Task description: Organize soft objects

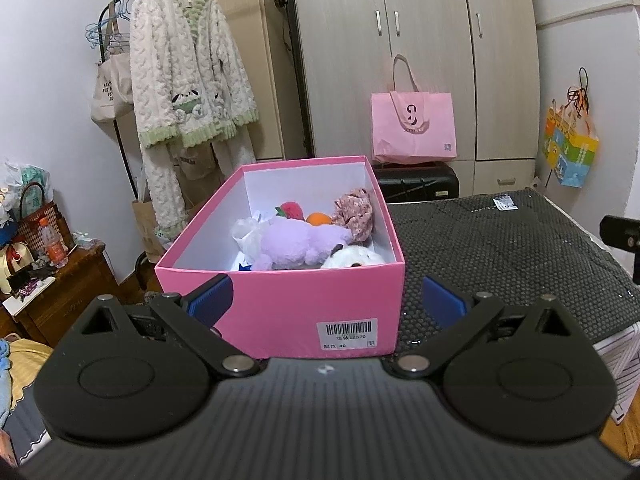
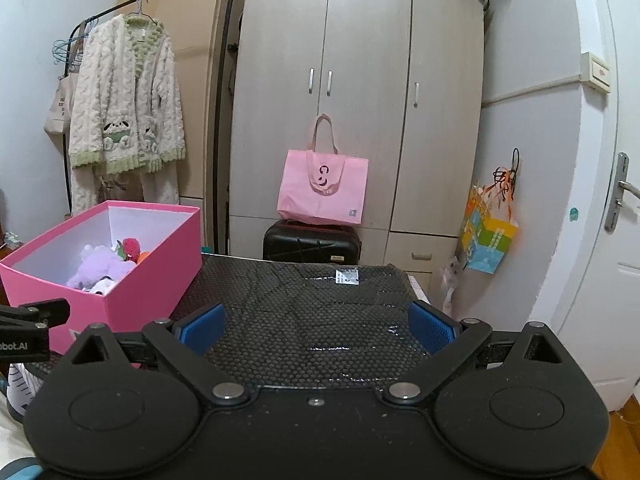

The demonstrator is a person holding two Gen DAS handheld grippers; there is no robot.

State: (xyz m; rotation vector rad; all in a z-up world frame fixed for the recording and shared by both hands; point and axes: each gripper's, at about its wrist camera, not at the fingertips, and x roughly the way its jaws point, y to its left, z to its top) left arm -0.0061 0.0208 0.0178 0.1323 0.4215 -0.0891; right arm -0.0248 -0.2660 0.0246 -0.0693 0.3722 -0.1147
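A pink box (image 1: 280, 304) stands on the black mat (image 1: 500, 240). It holds a purple plush (image 1: 296, 246), a white plush (image 1: 356, 258), a floral fabric piece (image 1: 354, 212), a red toy (image 1: 292, 210), an orange ball (image 1: 319, 218) and a white bag (image 1: 250, 234). My left gripper (image 1: 326, 300) is open and empty, just in front of the box's near end. The box (image 2: 132, 276) also shows in the right wrist view at left, with the purple plush (image 2: 100, 266) inside. My right gripper (image 2: 316, 328) is open and empty over the bare mat (image 2: 312, 300).
A wardrobe (image 2: 360, 100) stands behind, with a pink tote (image 2: 324, 188) on a black suitcase (image 2: 312, 242). A fluffy robe (image 1: 188, 76) hangs on a rack at left. A wooden side table (image 1: 60, 292) with clutter is at lower left. A door (image 2: 600, 200) is at right.
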